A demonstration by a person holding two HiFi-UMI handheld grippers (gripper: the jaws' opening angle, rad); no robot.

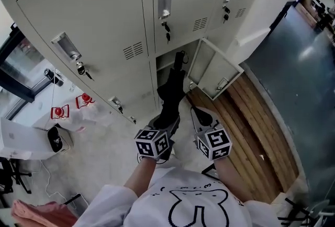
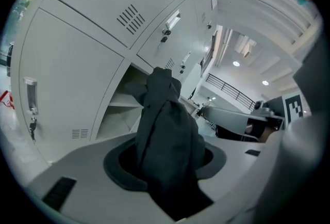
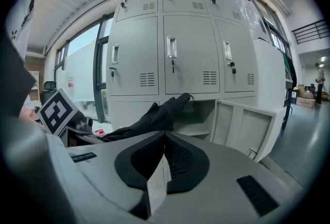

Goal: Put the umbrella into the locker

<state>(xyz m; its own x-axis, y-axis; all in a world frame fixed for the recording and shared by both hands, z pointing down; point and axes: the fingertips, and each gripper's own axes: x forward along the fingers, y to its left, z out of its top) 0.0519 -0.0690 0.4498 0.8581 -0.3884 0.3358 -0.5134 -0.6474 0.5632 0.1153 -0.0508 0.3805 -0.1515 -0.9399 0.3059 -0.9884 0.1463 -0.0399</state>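
A folded black umbrella [image 1: 171, 96] is clamped in my left gripper [image 1: 168, 122], jaws shut on its dark fabric [image 2: 167, 135]. Its tip with the strap points into the open bottom locker [image 1: 175, 61], at the mouth of the compartment. In the left gripper view a shelf shows inside the locker [image 2: 121, 109] behind the umbrella. My right gripper [image 1: 197, 114] hangs just right of the umbrella, jaws shut with nothing between them [image 3: 164, 156]. From the right gripper view the umbrella [image 3: 154, 117] lies across toward the locker opening [image 3: 201, 114].
The locker's door [image 1: 214, 71] stands swung open to the right, over a wooden floor strip [image 1: 251, 116]. The neighbouring locker doors are closed, with keys hanging in their locks [image 1: 81, 69]. Two red objects [image 1: 60, 112] sit on the floor at left.
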